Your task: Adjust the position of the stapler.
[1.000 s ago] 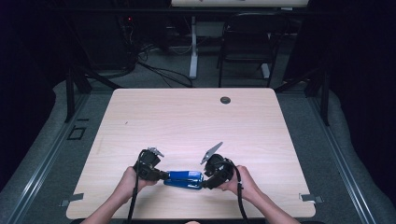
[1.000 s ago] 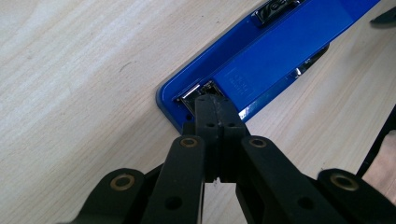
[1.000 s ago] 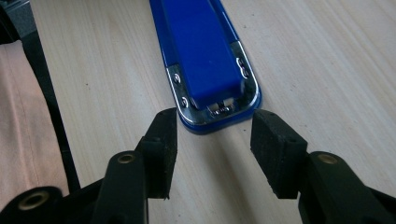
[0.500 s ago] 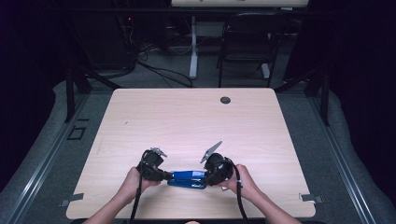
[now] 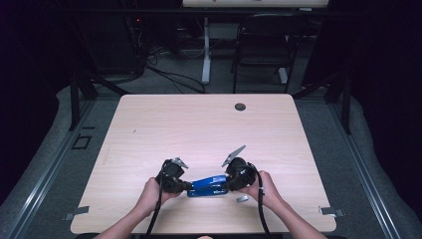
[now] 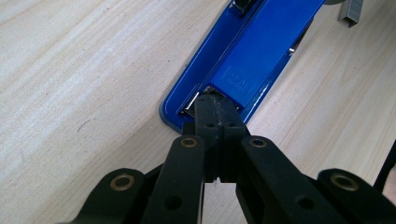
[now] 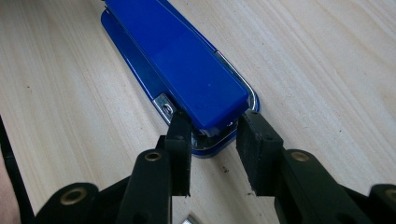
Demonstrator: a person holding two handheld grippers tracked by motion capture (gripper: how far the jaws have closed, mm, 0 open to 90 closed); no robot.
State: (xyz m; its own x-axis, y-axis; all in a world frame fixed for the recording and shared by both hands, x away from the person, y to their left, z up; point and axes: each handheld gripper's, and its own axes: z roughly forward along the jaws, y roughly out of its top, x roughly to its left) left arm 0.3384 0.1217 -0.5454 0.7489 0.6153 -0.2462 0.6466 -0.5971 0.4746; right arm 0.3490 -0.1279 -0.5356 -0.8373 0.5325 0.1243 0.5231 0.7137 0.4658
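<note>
A blue stapler (image 5: 206, 185) lies flat on the wooden table (image 5: 199, 129) near its front edge, between my two grippers. My left gripper (image 5: 190, 186) is shut, and its closed tips (image 6: 214, 100) touch the metal at one end of the stapler (image 6: 261, 51). My right gripper (image 5: 225, 185) straddles the other end of the stapler (image 7: 187, 60). Its jaws have just been closing, and both pads (image 7: 180, 135) now press on the sides of that end. A hand holds each gripper from below.
A short grey strip of staples (image 5: 242, 199) lies on the table by the right hand; the same staples (image 6: 351, 10) lie beyond the stapler. A dark round grommet (image 5: 240, 106) sits near the far edge. A chair and cables stand on the floor behind.
The left hand and its gripper slid a little to the right, against the stapler's end. The stapler and the right gripper also sit slightly further right.
</note>
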